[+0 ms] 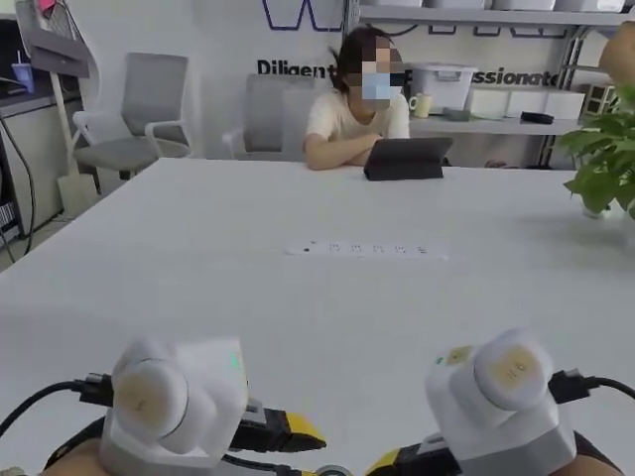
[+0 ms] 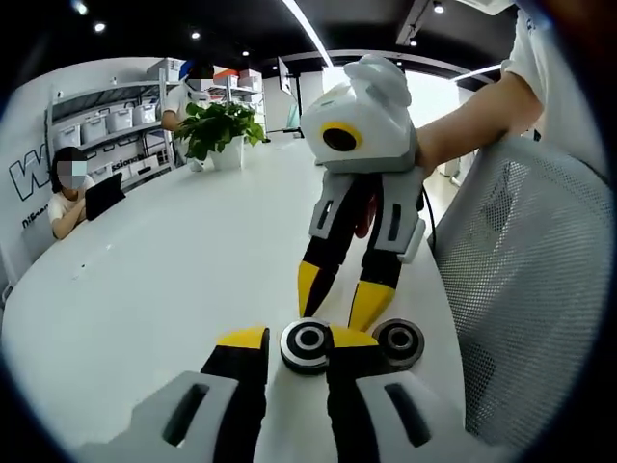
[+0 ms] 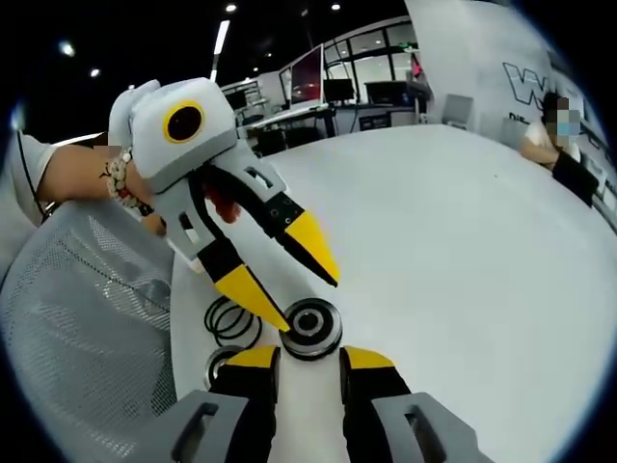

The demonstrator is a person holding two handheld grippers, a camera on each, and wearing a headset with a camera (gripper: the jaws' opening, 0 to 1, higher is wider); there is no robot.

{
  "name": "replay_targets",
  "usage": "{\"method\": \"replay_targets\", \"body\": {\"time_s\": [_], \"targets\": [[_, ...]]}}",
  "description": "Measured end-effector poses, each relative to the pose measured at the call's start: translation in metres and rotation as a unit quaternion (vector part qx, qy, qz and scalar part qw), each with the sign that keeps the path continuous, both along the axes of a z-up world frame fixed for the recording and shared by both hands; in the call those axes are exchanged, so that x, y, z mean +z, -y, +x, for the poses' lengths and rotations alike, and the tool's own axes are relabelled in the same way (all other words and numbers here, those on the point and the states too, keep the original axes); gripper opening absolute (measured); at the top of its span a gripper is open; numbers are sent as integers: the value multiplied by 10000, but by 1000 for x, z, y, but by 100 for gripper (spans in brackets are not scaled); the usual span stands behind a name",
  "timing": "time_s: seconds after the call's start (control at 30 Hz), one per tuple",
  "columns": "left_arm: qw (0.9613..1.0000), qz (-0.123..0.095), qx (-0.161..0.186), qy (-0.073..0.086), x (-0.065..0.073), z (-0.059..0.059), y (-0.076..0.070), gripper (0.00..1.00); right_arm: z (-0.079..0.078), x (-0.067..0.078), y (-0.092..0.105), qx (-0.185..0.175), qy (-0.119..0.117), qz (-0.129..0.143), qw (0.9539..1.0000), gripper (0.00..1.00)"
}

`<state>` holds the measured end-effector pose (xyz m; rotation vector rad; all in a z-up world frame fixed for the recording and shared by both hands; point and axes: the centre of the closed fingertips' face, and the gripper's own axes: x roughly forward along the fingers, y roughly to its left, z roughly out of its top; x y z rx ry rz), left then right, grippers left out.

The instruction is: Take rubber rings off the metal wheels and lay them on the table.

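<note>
The left tongs [image 2: 299,338] reach in over the near edge of the white counter [image 1: 198,248], their jaws apart and the yellow tips flanking a metal wheel [image 2: 308,345] that lies flat. Whether either tip touches it is hard to tell. A second wheel [image 2: 398,342] lies just beside the first. Loose black rubber rings [image 3: 229,318] rest overlapping on the counter near the wheels. The right tongs [image 3: 310,357], also apart, point at the first wheel from the opposite side.

Open-plan office here, big white meeting table [image 1: 298,297], grey swivel chairs [image 1: 139,109] along the wall, slogan lettering [image 1: 298,67] behind, shelves [image 1: 476,15] of storage bins [image 1: 442,84], person [image 1: 352,119] seated at a tablet [image 1: 405,159], potted plant [image 1: 605,159], desk monitors [image 3: 308,72] beyond.
</note>
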<state>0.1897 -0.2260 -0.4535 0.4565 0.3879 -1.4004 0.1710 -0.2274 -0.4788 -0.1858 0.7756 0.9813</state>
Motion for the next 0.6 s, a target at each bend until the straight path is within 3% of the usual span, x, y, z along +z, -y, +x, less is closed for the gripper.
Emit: {"method": "replay_targets", "body": {"time_s": [0.23, 0.6], "targets": [[9999, 116, -57, -47, -6, -4, 0, 14, 0, -1, -2, 64, 57, -47, 10000, 22], [9999, 71, -37, -129, -7, -6, 3, 8, 1, -3, -1, 106, 149, -120, 9998, 20]]}}
